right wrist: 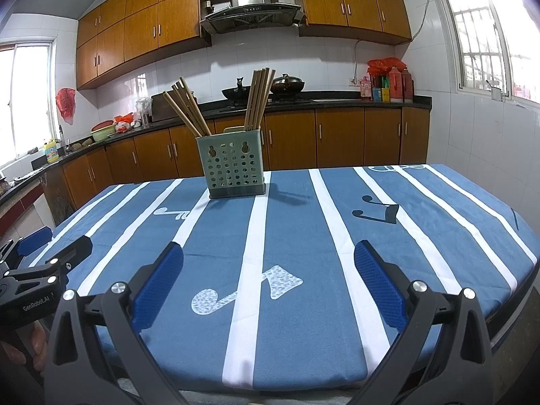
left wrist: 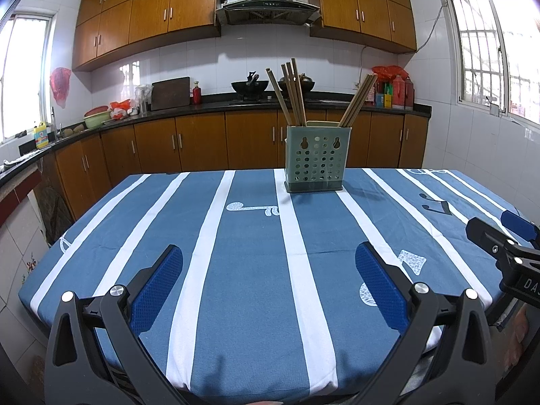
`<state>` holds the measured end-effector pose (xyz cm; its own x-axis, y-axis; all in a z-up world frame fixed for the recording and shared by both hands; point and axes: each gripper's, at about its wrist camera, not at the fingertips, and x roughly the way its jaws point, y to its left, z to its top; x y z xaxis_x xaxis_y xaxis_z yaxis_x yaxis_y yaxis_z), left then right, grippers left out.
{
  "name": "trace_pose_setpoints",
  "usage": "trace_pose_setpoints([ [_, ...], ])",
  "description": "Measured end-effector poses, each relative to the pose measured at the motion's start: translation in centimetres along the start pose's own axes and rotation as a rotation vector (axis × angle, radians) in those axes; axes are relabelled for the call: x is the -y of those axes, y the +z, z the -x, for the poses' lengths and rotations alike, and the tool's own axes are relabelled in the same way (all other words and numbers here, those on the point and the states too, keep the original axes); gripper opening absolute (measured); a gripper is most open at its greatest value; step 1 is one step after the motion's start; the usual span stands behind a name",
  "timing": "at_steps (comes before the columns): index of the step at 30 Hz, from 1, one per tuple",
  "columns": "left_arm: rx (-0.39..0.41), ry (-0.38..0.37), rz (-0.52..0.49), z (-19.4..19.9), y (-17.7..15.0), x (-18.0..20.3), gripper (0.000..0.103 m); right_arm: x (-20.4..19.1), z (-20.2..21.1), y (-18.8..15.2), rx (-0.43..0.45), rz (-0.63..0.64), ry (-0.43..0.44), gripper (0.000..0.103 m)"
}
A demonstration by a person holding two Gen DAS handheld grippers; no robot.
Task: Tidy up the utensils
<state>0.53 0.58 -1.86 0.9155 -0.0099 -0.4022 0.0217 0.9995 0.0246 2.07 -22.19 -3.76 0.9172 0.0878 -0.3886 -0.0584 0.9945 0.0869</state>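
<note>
Presently, the left gripper (left wrist: 269, 285) is being held released above the near edge of the surface (left wrist: 236, 287), its blue pads (left wrist: 158, 290) spread wide with nothing between them. The right gripper (right wrist: 269, 285) is likewise being kept released, jaws apart and empty, just beside the left one; each is being caught at the edge of the other's view, the right gripper (left wrist: 503, 246) at the right of the left wrist view and the left gripper (right wrist: 37, 263) at the left of the right wrist view. A blue cloth with white stripes and music-note motifs is being shown spread over the surface. Farther out, toward the far edge, a green perforated utensil holder (left wrist: 314, 160) is being seen standing upright. Wooden chopsticks (left wrist: 292, 94) are being carried in it in two bunches, one leaning left and the other (left wrist: 358, 99) leaning right, well apart from both grippers.
</note>
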Motion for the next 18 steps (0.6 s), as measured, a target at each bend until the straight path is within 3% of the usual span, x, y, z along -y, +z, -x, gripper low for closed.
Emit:
trace_pose_setpoints([
  [18,0.0,0.001,0.0,0.03,0.09,0.0,0.101,-0.06,-0.1,-0.04,-0.002,-0.003,0.0,0.099],
])
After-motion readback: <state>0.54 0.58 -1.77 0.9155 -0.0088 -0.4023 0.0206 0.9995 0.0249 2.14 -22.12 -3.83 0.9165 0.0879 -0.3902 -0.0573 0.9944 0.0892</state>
